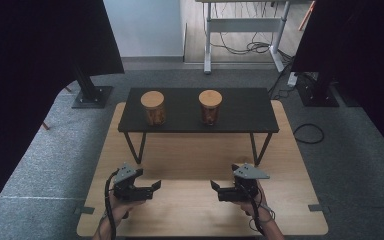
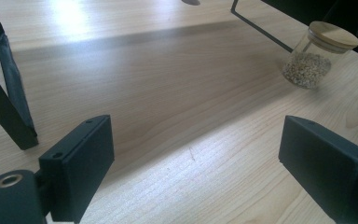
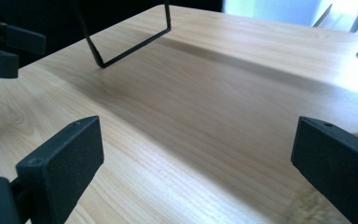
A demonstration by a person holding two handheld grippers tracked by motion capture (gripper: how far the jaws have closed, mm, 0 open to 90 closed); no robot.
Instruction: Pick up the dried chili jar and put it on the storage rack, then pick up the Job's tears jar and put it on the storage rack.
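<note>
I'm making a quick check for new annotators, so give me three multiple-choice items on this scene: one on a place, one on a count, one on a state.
1. Where does the grain jar in the left gripper view stand?
A. On the light wooden table
B. On the grey carpet
C. Between the jaws

2. How many lidded jars stand on the black shelf in the high view?
A. One
B. Two
C. Four

3. How do both grippers' jaws stand?
A. Shut on a jar
B. Shut on nothing
C. Open, nothing between them

Answers:
1 A: the grain jar rests on the wooden table, beyond the jaws.
2 B: the black shelf carries a left jar and a right jar.
3 C: the left gripper and the right gripper show wide gaps with bare wood between the jaws.
</note>
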